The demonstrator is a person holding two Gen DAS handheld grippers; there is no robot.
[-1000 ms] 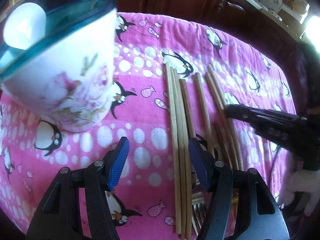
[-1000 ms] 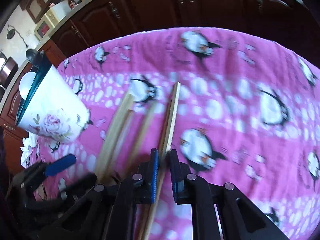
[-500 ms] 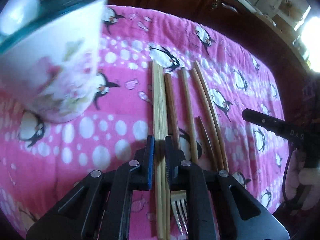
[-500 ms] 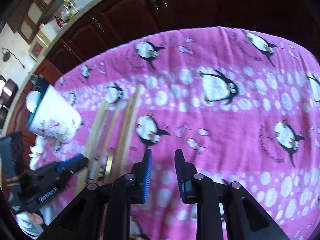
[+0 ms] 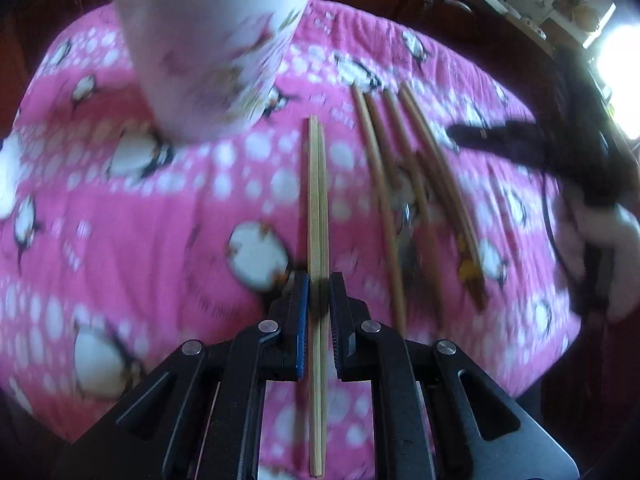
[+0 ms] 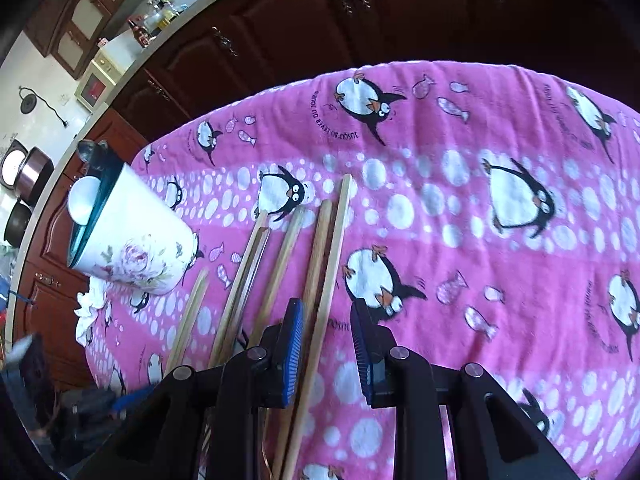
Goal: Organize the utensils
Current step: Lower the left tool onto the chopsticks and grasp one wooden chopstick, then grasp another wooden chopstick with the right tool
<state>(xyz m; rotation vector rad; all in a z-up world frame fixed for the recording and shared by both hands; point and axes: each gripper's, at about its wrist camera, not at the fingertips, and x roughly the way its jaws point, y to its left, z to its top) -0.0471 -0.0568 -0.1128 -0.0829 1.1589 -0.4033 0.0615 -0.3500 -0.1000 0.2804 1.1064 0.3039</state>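
**Pale chopsticks gripped on the left, a loose row under the right**

While the left gripper (image 5: pixel 319 294) is clamped on a pair of pale chopsticks (image 5: pixel 318 200), we see that pair running straight ahead from between its blue-faced pads, the far tips ending just short of the floral cup (image 5: pixel 216 60). To the pair's right, the other chopsticks (image 5: pixel 404 184) lie fanned on the pink penguin cloth (image 5: pixel 120 220), apart from the held ones. In our right wrist view the same loose row (image 6: pixel 280 264) slants up across the cloth. Our right gripper (image 6: pixel 326 344) stands over that row with its jaws apart; one light stick (image 6: pixel 332 264) passes through the gap, and neither pad presses on it. The cup (image 6: pixel 132 240), white with a teal rim, stands at the far left of the cloth with a white spoon bowl (image 6: pixel 84 200) showing at its mouth. Dark wooden cabinets (image 6: pixel 320 20) rise behind the table. In the left view, the right gripper is only a dark blurred shape (image 5: pixel 520 140) at the right edge.
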